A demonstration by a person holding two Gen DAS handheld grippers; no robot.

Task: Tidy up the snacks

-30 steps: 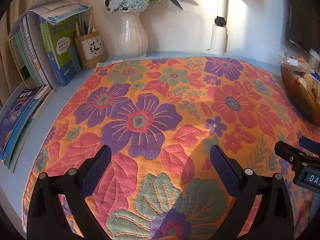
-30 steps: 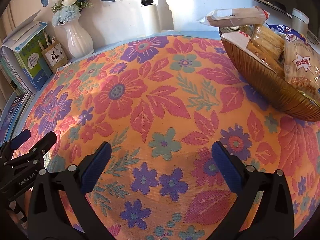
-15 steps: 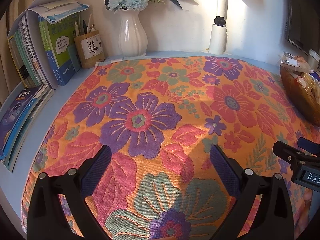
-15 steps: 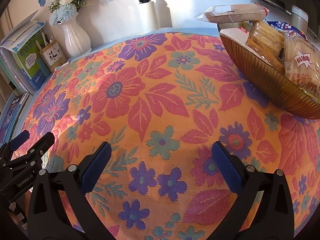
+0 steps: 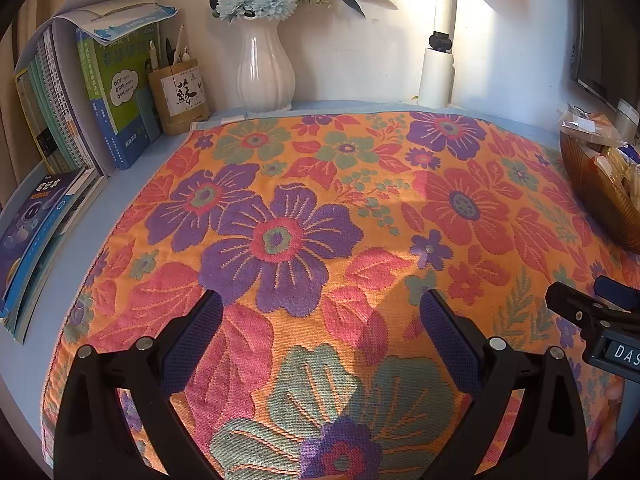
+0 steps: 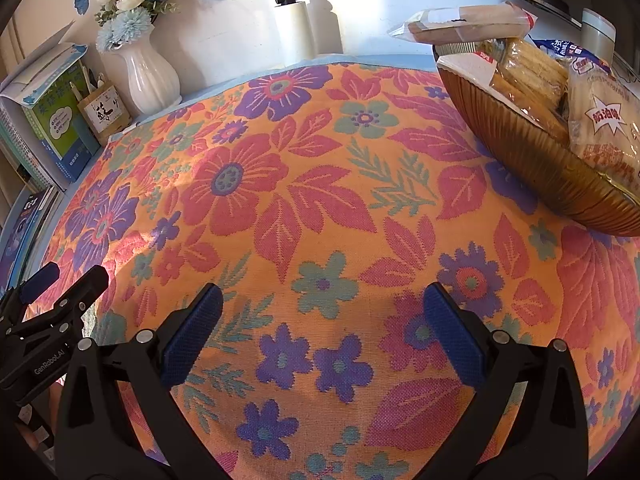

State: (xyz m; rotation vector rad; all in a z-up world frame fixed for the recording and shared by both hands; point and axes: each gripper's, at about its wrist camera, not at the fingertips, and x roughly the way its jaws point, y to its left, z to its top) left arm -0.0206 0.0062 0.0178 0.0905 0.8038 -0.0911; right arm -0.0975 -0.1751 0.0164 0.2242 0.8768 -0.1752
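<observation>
Over the flowered cloth (image 5: 304,208) on the tabletop, in the left wrist view, the left tool (image 5: 320,320) hangs with its two blue pads spread wide and nothing between them. Books (image 5: 80,120), a pen holder (image 5: 178,98) and a white vase (image 5: 266,70) stand at the back by the wall. Far off on the right edge sits a brown bowl (image 5: 596,196) with snack packs peeking out. Tips of the right tool (image 5: 592,308) show low on the right, near the left tool.

From the right wrist view, the right tool (image 6: 322,320) also has its pads spread wide and holds nothing. The brown bowl (image 6: 532,156) is up and to the right of this tool, well apart from it. Snack packs (image 6: 528,68) are piled inside, and one long pack (image 6: 468,24) lies across the far rim. No snack lies loose on the cloth in either view.

I think the snacks already sit where tidy snacks should be, all in the bowl. This could be the end, with every pack put away. It could also be a time when packs must come out to be sorted. I cannot tell which, so I name no next move. The right tool is much nearer the bowl than the left one.
</observation>
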